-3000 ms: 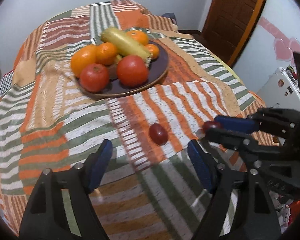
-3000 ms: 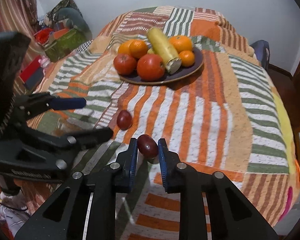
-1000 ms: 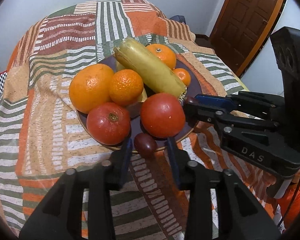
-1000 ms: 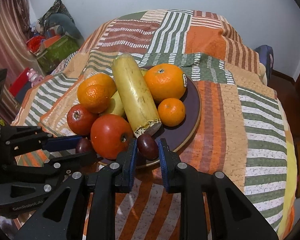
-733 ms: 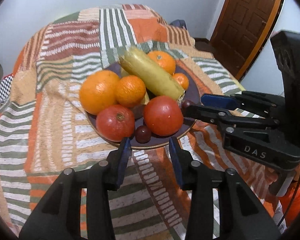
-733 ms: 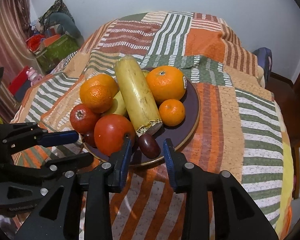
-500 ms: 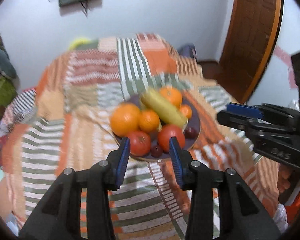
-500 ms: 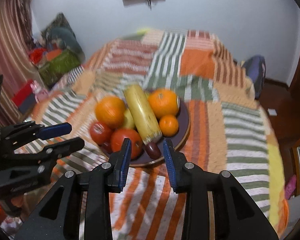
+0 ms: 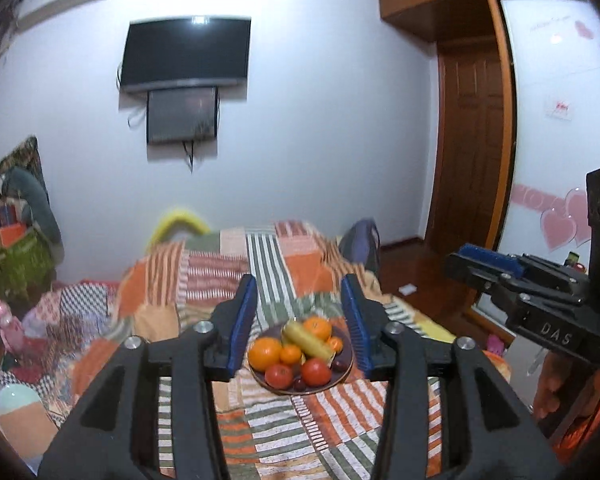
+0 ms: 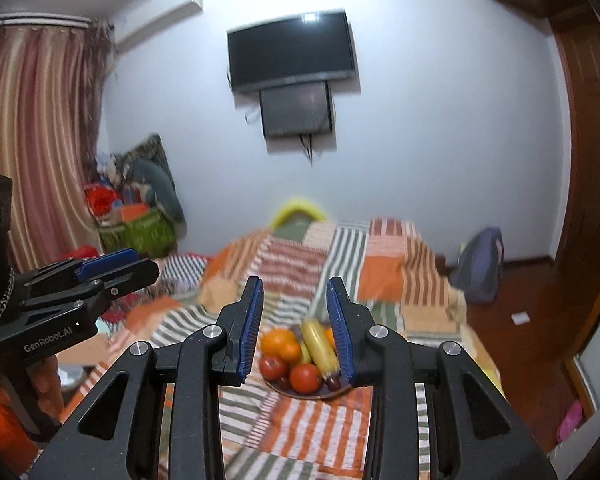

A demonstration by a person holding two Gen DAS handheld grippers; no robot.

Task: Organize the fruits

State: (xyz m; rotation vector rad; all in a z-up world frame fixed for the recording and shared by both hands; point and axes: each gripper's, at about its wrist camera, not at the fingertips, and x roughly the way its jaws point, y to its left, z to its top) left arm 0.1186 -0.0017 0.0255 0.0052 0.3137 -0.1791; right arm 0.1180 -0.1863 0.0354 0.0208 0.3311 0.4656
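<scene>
A dark plate [image 9: 280, 389] sits mid-bed on the striped patchwork spread, holding oranges [image 9: 264, 353], red round fruits [image 9: 316, 372] and a long yellow fruit [image 9: 304, 342]. Two dark plums lie on it: one at the front rim [image 9: 298, 384], one at the right [image 9: 339, 364]. They also show in the right wrist view as the left plum [image 10: 284, 381] and the right plum [image 10: 332, 381]. My left gripper [image 9: 298, 292] is raised well back from the plate, its jaws opening and empty. My right gripper [image 10: 295, 292] is likewise high and far back, open and empty.
The bedspread [image 9: 204, 280] covers a wide bed. On the far wall hangs a TV [image 9: 186, 54]. At the right is a wooden door [image 9: 473, 148]. A green basket [image 10: 148, 232] stands left of the bed, a backpack [image 10: 481, 268] right. Hands [image 10: 46, 380] hold the gripper handles.
Both grippers let their plums go onto the plate, then pulled back and up, tilting toward level. The plate has shrunk to a small shape far ahead.
</scene>
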